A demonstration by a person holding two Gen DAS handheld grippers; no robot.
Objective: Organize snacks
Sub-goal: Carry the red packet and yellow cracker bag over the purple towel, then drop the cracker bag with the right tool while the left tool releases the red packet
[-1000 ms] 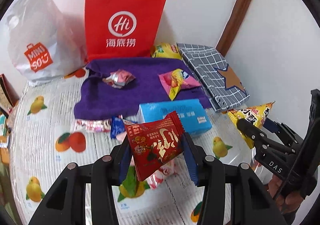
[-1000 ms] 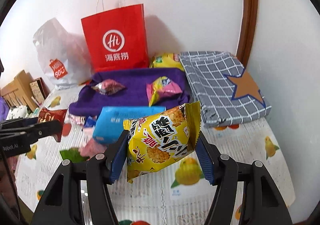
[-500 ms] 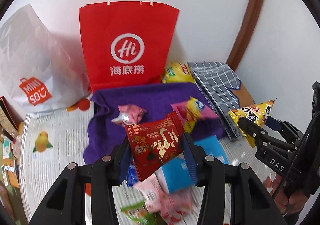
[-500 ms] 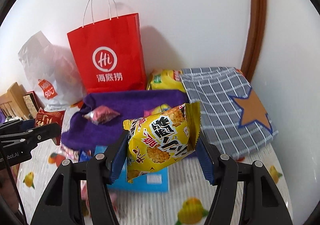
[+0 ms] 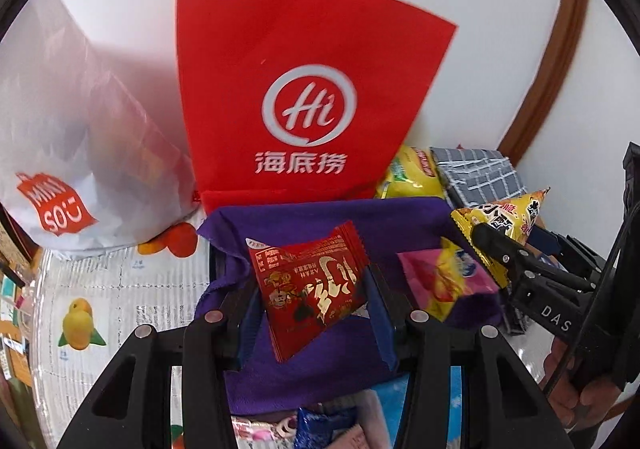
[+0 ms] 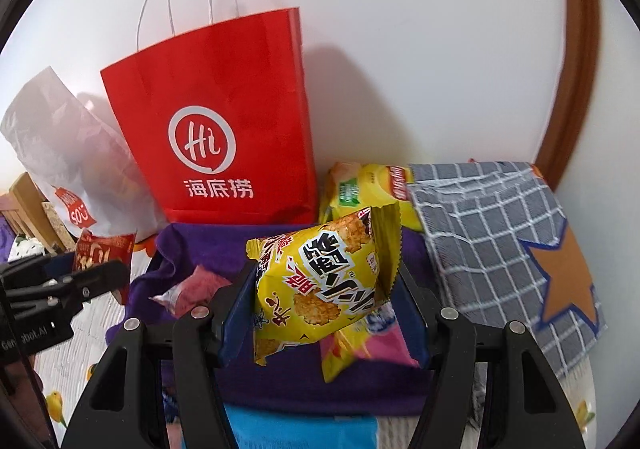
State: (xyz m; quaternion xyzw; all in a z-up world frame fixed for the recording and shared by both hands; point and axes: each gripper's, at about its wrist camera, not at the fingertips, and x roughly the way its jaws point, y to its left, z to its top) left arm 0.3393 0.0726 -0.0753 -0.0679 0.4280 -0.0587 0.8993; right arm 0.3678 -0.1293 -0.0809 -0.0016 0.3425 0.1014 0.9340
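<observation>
- left gripper [image 5: 312, 301] clamped on a flat red foil snack packet with gold lettering [image 5: 310, 287], blue pads pressing both side edges, packet tilted and held up over the purple towel [image 5: 320, 373].
- right gripper [image 6: 326, 303] clamped on a puffy yellow snack bag with black characters [image 6: 324, 281], crimped top edge pointing up and right, held above the same purple towel [image 6: 280, 381].
- standing upright at the wall just behind the towel: red paper carrier bag with white "hi" logo and white cord handles [image 6: 224, 121].
- left of the red bag: translucent white plastic shopping bag with a red label [image 5: 68, 137].
- lying on the towel: pink and yellow wrapped snack [image 5: 444, 281] and a small pink crumpled wrapper [image 6: 192, 287].
- right of the towel: grey checked fabric box with an orange star [image 6: 504, 249], with a yellow chip bag [image 6: 360, 189] between it and the red bag.
- near edge of the towel: light blue packet [image 6: 304, 431], partly hidden by the gripper.
- underneath everything: white tablecloth printed with fruit [image 5: 100, 289].
</observation>
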